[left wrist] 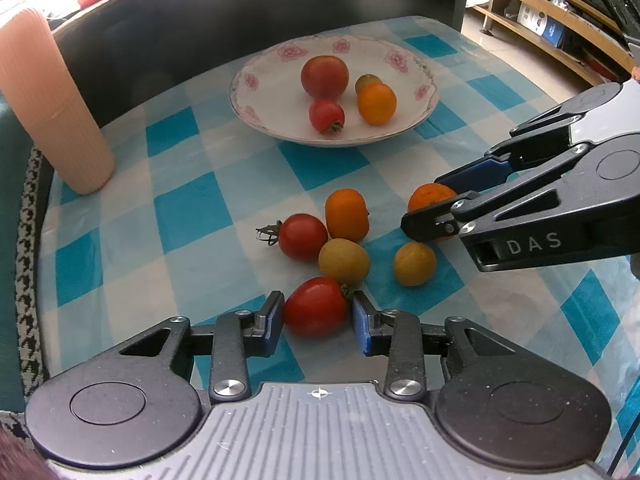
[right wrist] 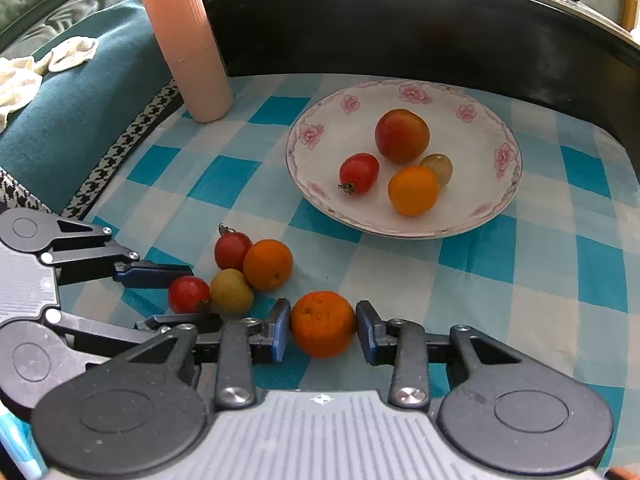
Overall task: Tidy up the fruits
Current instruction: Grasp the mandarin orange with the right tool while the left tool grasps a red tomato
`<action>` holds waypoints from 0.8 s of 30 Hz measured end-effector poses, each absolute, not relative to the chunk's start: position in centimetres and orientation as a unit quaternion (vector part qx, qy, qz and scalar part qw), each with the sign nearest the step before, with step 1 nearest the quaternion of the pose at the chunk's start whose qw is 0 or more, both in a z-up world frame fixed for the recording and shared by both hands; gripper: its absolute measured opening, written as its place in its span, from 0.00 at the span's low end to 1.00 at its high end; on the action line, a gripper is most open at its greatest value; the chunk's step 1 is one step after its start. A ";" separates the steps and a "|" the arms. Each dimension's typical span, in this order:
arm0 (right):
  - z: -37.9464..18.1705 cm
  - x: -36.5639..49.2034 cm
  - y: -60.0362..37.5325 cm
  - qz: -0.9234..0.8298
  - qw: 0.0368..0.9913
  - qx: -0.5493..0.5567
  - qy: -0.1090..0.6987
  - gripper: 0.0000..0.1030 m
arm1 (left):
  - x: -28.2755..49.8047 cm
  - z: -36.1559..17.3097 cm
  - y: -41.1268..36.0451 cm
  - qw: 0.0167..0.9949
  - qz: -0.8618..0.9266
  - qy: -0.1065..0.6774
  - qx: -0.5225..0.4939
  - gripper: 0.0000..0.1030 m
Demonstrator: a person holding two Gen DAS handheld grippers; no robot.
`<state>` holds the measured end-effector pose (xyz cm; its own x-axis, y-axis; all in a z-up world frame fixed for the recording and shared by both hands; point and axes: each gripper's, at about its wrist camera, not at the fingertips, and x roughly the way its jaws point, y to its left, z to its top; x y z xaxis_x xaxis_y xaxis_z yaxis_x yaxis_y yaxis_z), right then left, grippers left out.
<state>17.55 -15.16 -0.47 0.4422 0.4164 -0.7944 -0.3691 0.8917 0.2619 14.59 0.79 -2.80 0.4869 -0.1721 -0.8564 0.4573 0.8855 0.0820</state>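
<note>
A white floral plate (left wrist: 420, 76) (right wrist: 320, 200) at the far side of the checked cloth holds a large red tomato (left wrist: 324, 76), a small red tomato (left wrist: 326, 115), an orange fruit (left wrist: 377, 103) and a greenish one (left wrist: 366, 81). Loose fruits lie nearer: a red tomato (left wrist: 303, 237), an orange fruit (left wrist: 346, 215), two yellow fruits (left wrist: 344, 261) (left wrist: 414, 263). My left gripper (left wrist: 316, 312) has its pads against a red tomato (left wrist: 316, 307) (right wrist: 188, 294). My right gripper (right wrist: 323, 326) (left wrist: 434, 208) has its pads against a small orange (right wrist: 323, 324) (left wrist: 430, 196). Both fruits rest on the cloth.
A tall ribbed pink cup (left wrist: 52, 104) (right wrist: 188, 48) stands at the cloth's far left corner. A dark raised wall (left wrist: 280, 8) borders the far side. A teal cushion (right wrist: 80, 100) lies left of the table. Wooden shelves (left wrist: 560, 20) stand at the right.
</note>
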 end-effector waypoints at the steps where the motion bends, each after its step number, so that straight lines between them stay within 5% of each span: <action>1: -0.5 17.5 -15.2 0.231 0.849 0.024 0.475 0.48 | 14.6 -2.8 0.8 0.849 -0.186 0.471 0.151 0.44; 24: -1.0 17.4 -14.4 0.223 0.845 -0.008 0.486 0.48 | 13.8 -2.6 0.1 0.849 -0.188 0.471 0.149 0.42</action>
